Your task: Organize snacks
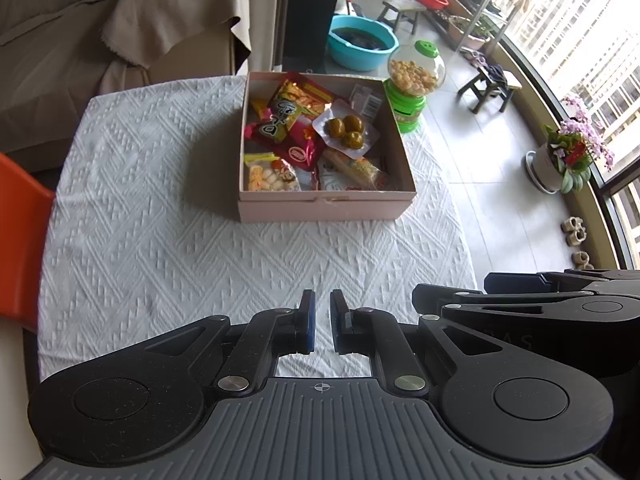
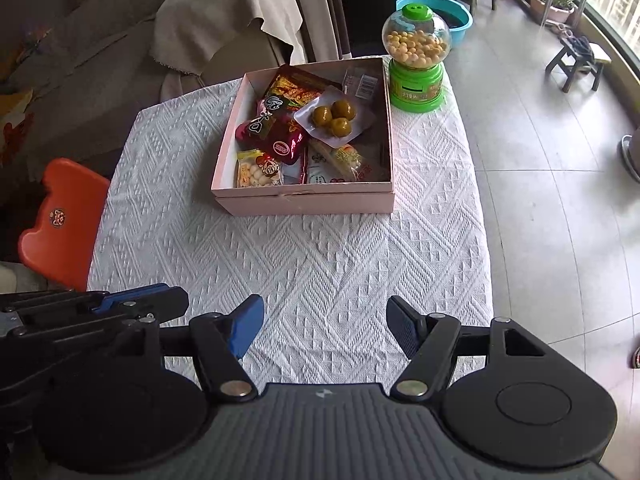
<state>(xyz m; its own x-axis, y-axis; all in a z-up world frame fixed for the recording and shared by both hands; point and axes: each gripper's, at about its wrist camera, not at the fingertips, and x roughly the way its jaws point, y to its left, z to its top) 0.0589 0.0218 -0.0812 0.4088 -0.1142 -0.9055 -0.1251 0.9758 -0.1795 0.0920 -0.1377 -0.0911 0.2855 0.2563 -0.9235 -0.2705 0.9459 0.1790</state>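
The snacks are all found in the pink box [image 2: 304, 200], which sits at the far middle of the table with the white cloth [image 2: 320, 260]. Just beside its far right corner, a green candy jar [image 2: 416, 60] full of little yellow balls is seen. No loose snack is seen on the cloth.

The left gripper [image 1: 322, 320] is held low over the near edge, and its blue pads are almost closed, with only a thin gap and nothing between them. The right gripper [image 2: 324, 328] is held wide apart, and nothing is in it either. Both are well apart from the box.

The packets are thought to be light, soft and crinkly, so they may slip. The clear pack of three round brown-green things [image 2: 334, 118] lies on top; these may be eggs or fruit, which cannot be told from here. It is best taken by its flat sealed edge, so the round parts are not squashed. The dark red packet [image 2: 276, 136] is puffy and is best pinched at a crimped end. The jar looks hard and heavier, and is best gripped around its green base.
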